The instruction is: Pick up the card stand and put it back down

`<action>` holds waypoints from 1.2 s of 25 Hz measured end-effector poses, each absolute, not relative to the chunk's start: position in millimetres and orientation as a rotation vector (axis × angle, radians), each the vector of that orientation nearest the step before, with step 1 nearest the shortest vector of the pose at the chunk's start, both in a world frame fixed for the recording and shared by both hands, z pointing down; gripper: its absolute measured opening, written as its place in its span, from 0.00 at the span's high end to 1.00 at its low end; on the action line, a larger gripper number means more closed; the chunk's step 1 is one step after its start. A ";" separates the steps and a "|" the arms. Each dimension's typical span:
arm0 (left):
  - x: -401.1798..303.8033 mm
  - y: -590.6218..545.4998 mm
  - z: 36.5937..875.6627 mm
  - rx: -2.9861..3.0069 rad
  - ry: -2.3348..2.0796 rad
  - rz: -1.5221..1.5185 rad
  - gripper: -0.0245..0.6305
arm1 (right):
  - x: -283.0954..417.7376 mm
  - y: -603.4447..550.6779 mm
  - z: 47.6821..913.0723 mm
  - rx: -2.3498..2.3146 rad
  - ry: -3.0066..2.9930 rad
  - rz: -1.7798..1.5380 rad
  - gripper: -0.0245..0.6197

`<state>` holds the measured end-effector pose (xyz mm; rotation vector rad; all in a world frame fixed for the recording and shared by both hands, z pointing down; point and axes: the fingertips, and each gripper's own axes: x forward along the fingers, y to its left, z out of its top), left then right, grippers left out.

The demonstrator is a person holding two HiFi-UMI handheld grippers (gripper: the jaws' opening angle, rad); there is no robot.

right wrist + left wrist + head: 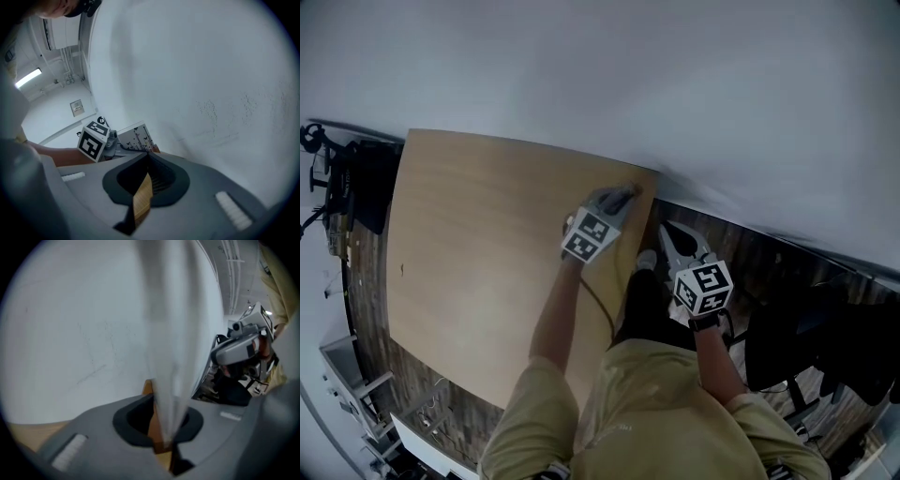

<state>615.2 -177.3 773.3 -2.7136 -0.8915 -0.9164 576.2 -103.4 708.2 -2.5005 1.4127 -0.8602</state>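
The card stand [169, 329] is a clear upright sheet, blurred, standing between the jaws of my left gripper [161, 404], which is shut on it. In the right gripper view the card stand [135, 137] shows as a printed card held up by the left gripper's jaws beside its marker cube [93, 142]. In the head view my left gripper [623, 197] is over the far right corner of the wooden table [469, 262]. My right gripper [667, 234] hangs off the table's right edge, over the floor. The right gripper [149, 157] has its jaws together with nothing in them.
A white wall [675, 84] rises right behind the table. Dark equipment [356, 187] stands at the table's left end. Black furniture [806, 347] sits on the dark plank floor at the right. A white shelf unit [352, 375] is at the lower left.
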 end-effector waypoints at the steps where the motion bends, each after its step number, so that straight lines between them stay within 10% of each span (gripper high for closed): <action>1: 616.8 -174.9 779.3 -2.703 -0.932 -0.912 0.91 | 573.9 -102.8 711.8 -2.503 1.415 -0.873 0.95; 13: 606.3 -165.4 830.2 -2.550 -1.165 -0.861 0.89 | 551.6 -92.4 739.0 -2.518 1.430 -0.939 0.95; 15: 611.9 -170.7 831.3 -2.610 -1.094 -0.924 0.47 | 551.5 -90.5 736.1 -2.520 1.427 -0.944 0.95; 17: 609.4 -175.4 830.3 -2.651 -1.030 -0.984 0.32 | 549.9 -88.6 730.7 -2.522 1.426 -0.943 0.95; 30: 484.6 -189.9 727.9 -2.956 -0.480 -0.878 0.27 | 474.4 -93.3 653.0 -2.433 1.607 -0.729 0.95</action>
